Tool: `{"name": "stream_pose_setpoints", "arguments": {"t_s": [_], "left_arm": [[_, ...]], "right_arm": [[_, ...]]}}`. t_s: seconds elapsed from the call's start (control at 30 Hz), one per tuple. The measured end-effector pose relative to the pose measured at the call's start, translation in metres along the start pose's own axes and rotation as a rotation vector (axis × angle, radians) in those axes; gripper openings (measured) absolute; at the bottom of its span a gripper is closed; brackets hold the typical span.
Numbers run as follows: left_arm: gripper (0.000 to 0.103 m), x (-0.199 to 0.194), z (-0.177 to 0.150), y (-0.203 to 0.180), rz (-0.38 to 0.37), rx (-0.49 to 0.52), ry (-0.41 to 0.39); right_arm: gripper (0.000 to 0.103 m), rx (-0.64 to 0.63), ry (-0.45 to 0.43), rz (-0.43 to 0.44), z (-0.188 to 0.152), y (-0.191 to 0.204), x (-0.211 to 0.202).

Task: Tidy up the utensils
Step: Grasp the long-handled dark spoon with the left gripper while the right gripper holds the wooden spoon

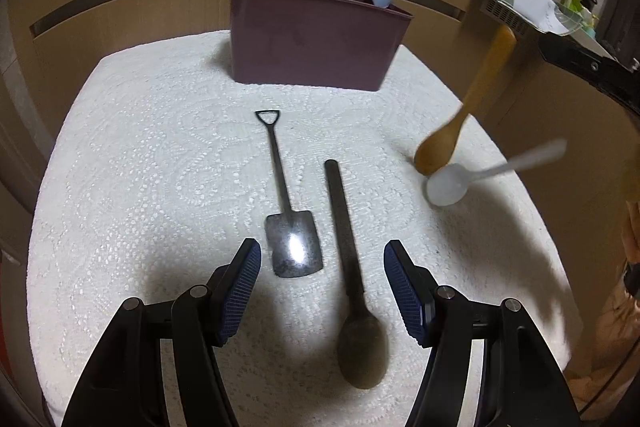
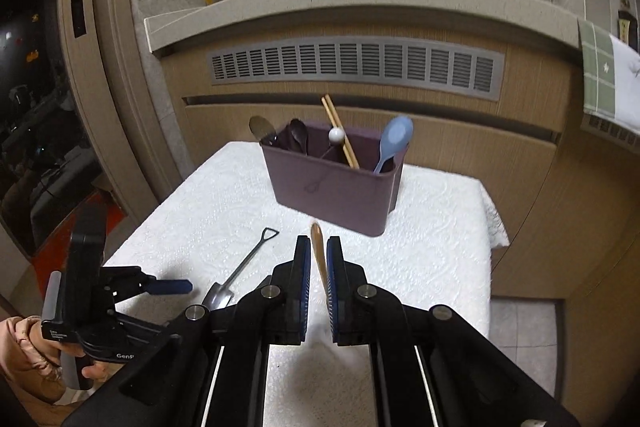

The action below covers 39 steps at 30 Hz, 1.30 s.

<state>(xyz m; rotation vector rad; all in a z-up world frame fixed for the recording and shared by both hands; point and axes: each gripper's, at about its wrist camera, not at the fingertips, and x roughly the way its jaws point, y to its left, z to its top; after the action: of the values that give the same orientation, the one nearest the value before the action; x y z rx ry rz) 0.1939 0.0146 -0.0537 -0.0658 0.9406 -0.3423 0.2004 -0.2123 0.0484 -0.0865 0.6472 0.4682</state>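
Left to right, as I had it on the feeds.

Left gripper [image 1: 322,287] hung over the near edge of the white cloth [image 1: 160,155], jaws at a middling gap, nothing between the pads. Under it two utensils lay flat: the little shovel spoon [image 1: 286,211], blade toward me and loop handle pointing away at the caddy, and just right of it the dark spoon [image 1: 352,283], bowl toward me, handle running nearly the same way. Both long axes ran roughly along the gripper's pointing line, so its jaws would straddle either handle crosswise without much wrist turn.

Centre back: the maroon caddy [image 2: 332,187] stood upright at the far end of the cloth, already holding chopsticks [image 2: 340,131], a blue spoon [image 2: 394,143], a white-knobbed thing and a couple of dark or metal spoons at its left end.

Right gripper [image 2: 319,259] was pinched nearly closed on the wooden spoon [image 2: 319,255] — gripped on the handle. From the left camera that spoon hung bowl-down, clear of the cloth or close to it, handle slanting up and to the right. A white plastic spoon [image 1: 452,183] sat right by the wooden bowl, blurred; whether it touched the wooden one I couldn't tell.

My read: the caddy was straight ahead of the right gripper and beyond it, well apart. The right hand was the one loaded and lined up on it. The spoon's axis sat roughly along the jaws, so it needed tipping upright over an open compartment before dropping in.
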Motion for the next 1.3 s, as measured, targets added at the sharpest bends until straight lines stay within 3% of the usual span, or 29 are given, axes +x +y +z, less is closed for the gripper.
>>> {"name": "stream_pose_setpoints", "arguments": {"t_s": [0.23,0.27,0.37,0.4,0.63,0.7,0.83,0.87,0.93,1.1,1.3], "left_arm": [[0.065,0.002,-0.019,-0.011,-0.004,0.032,0.050],[0.065,0.002,-0.026,-0.014,0.003,0.049,0.057],[0.065,0.001,-0.038,-0.019,0.039,0.088,0.065],[0.065,-0.001,-0.039,-0.019,0.052,0.094,0.058],[0.065,-0.017,-0.028,0.001,0.049,0.029,-0.007],[0.065,-0.019,-0.025,0.010,0.050,0.010,-0.014],[0.065,-0.023,-0.028,0.024,0.049,-0.024,-0.015],[0.065,-0.023,-0.029,0.027,0.049,-0.033,-0.012],[0.065,-0.025,-0.035,0.027,0.040,-0.044,-0.004],[0.065,-0.032,-0.057,0.005,-0.046,-0.018,-0.010],[0.065,-0.018,-0.065,-0.034,0.053,0.018,0.000]], "right_arm": [[0.011,-0.018,0.090,0.026,-0.016,-0.001,0.015],[0.018,-0.022,0.127,0.048,-0.022,-0.001,0.023],[0.050,-0.023,0.164,0.024,-0.035,-0.003,0.040],[0.053,-0.020,0.169,0.007,-0.038,-0.003,0.047],[0.050,0.045,0.277,-0.012,-0.025,-0.010,0.130],[0.035,0.010,0.311,-0.019,-0.020,-0.005,0.154],[0.025,-0.013,0.381,-0.034,-0.019,-0.004,0.189],[0.012,-0.006,0.382,-0.034,-0.020,-0.006,0.192],[0.009,-0.004,0.383,-0.038,-0.019,-0.008,0.189],[0.009,0.046,0.266,0.004,-0.013,-0.011,0.130],[0.009,0.068,0.090,0.003,-0.012,-0.010,0.042]]}}
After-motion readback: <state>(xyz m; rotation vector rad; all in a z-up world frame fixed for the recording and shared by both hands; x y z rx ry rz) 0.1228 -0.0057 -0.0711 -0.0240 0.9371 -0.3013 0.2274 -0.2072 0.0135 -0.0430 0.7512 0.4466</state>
